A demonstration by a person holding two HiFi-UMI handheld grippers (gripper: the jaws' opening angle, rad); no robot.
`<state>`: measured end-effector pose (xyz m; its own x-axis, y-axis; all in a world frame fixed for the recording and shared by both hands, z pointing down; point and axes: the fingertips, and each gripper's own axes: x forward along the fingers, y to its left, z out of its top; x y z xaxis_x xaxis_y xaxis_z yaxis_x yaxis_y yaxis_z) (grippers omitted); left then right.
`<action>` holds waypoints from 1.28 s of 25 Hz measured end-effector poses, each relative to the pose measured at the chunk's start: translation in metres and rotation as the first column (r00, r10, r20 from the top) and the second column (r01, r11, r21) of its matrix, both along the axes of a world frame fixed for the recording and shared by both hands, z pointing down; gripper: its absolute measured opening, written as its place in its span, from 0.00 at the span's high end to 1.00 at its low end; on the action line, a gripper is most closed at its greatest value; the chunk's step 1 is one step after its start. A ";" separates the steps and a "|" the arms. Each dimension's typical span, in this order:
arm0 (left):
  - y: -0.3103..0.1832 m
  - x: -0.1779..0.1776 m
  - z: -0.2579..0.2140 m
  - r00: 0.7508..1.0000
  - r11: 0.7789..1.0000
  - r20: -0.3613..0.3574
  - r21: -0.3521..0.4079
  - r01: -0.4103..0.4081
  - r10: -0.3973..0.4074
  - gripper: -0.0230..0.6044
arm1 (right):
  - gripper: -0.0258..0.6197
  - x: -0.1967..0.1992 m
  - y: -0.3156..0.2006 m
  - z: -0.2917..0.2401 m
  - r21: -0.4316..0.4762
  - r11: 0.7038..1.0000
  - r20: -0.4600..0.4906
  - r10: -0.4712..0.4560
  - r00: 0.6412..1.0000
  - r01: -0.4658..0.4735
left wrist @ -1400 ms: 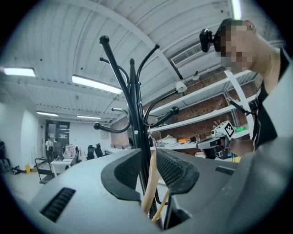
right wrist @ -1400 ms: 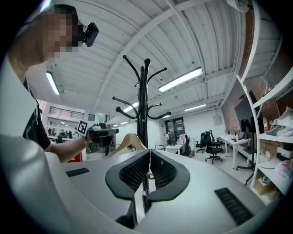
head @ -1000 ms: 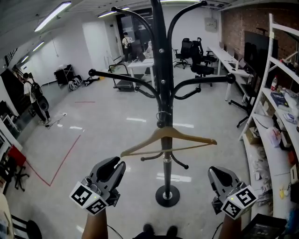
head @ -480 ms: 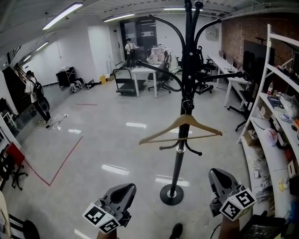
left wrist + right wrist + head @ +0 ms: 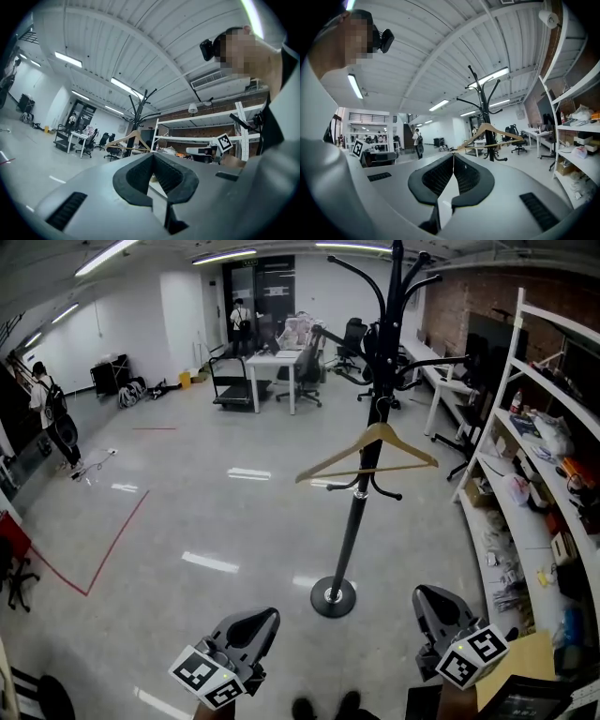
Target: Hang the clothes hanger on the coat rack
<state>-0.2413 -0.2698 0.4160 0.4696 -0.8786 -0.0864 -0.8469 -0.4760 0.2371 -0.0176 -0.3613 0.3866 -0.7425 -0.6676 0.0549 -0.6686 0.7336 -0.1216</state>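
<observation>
The black coat rack (image 5: 361,474) stands on its round base a few steps ahead of me. A wooden clothes hanger (image 5: 370,454) hangs from a low hook on its pole, level and free of both grippers. My left gripper (image 5: 267,617) and right gripper (image 5: 427,596) are held low near the bottom of the head view, well short of the rack, both shut and empty. In the left gripper view the left gripper (image 5: 153,155) points toward the hanger (image 5: 132,139) and rack (image 5: 139,110). Past the right gripper (image 5: 453,155) in its own view, the hanger (image 5: 490,133) hangs on the rack (image 5: 485,101).
White shelving (image 5: 536,437) full of items lines the right wall. A white table (image 5: 272,360) with office chairs stands at the back. A person (image 5: 45,409) stands far left, another (image 5: 239,320) at the back. A red tape line (image 5: 112,545) marks the floor.
The view has backed away from the coat rack, which now looks smaller and farther off. Both grippers dropped lower in the head view. The hanger stays on the rack.
</observation>
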 end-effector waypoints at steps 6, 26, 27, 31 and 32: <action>0.060 0.018 -0.008 1.000 1.000 0.007 0.013 0.018 -0.018 0.96 | 0.95 0.013 0.065 -0.002 0.024 0.999 -0.004 -0.033 0.999 0.033; 0.267 0.141 -0.008 0.998 0.997 0.053 -0.059 0.049 -0.046 0.96 | 0.95 0.103 0.263 0.015 -0.024 0.992 0.018 -0.125 0.992 0.126; 0.277 0.139 -0.007 0.998 0.997 0.049 -0.058 0.048 -0.046 0.96 | 0.95 0.099 0.273 0.014 -0.019 0.991 0.016 -0.130 0.991 0.130; 0.327 0.127 0.000 0.998 0.997 0.034 -0.057 0.060 -0.058 0.96 | 0.95 0.086 0.315 0.010 0.004 0.990 0.007 -0.138 0.990 0.138; 0.342 0.122 0.003 0.997 0.996 0.028 -0.062 0.067 -0.065 0.96 | 0.95 0.083 0.327 0.011 0.003 0.991 0.006 -0.133 0.991 0.133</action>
<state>-0.1193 0.0726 0.4186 0.4118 -0.9111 -0.0180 -0.8823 -0.4036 0.2422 0.0653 -0.0342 0.3976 -0.8250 -0.5630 0.0487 -0.5644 0.8162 -0.1237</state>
